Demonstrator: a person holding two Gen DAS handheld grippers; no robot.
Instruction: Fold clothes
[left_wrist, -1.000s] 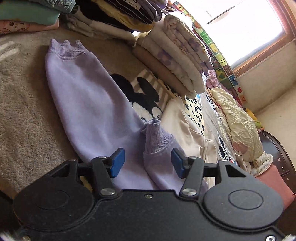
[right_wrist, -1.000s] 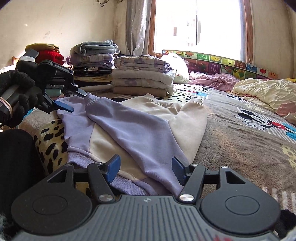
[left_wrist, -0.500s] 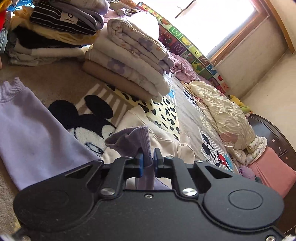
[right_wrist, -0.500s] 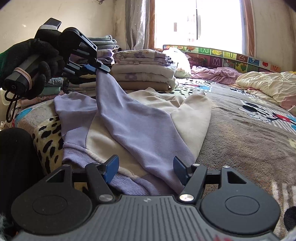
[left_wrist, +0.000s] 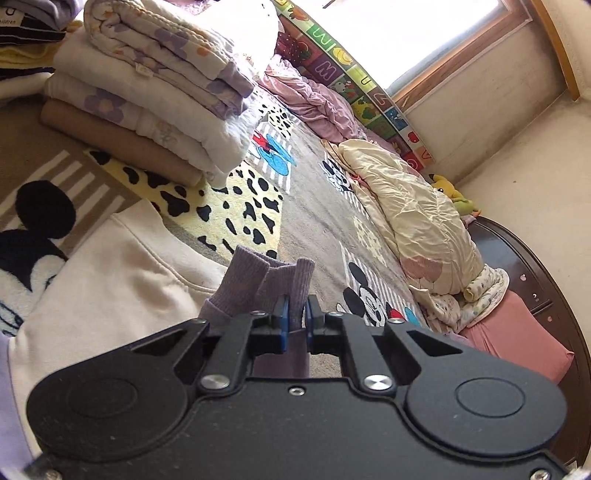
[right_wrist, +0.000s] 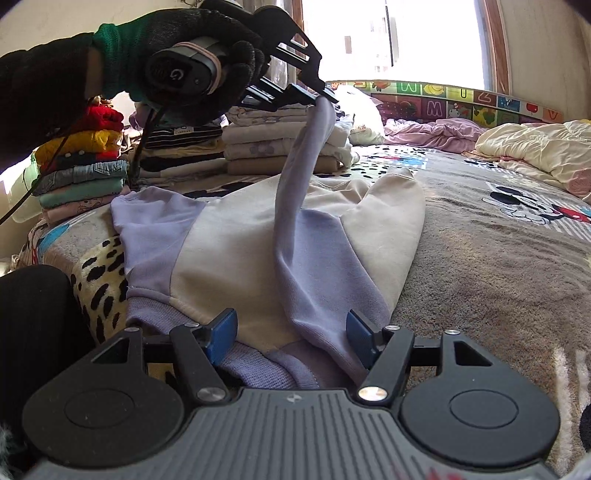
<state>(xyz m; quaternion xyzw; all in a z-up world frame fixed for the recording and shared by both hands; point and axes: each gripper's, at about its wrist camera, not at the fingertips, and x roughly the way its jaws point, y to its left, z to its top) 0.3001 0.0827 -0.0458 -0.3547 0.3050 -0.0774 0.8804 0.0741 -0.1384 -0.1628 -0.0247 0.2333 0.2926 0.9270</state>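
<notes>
Before stacked blankets (left_wrist: 147, 96), left hand-held gripper (left_wrist: 295, 319) pinches purple cuff (left_wrist: 266, 284); right hand-held gripper (right_wrist: 291, 338) apparently gapes.

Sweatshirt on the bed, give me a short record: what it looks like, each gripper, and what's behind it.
garment: cream and lilac sweatshirt, lying flat on the bed
left gripper: fingers shut on the lilac sleeve cuff, sleeve lifted above the body
right gripper: open, low over the hem, holding nothing
behind: stacks of folded clothes
</notes>
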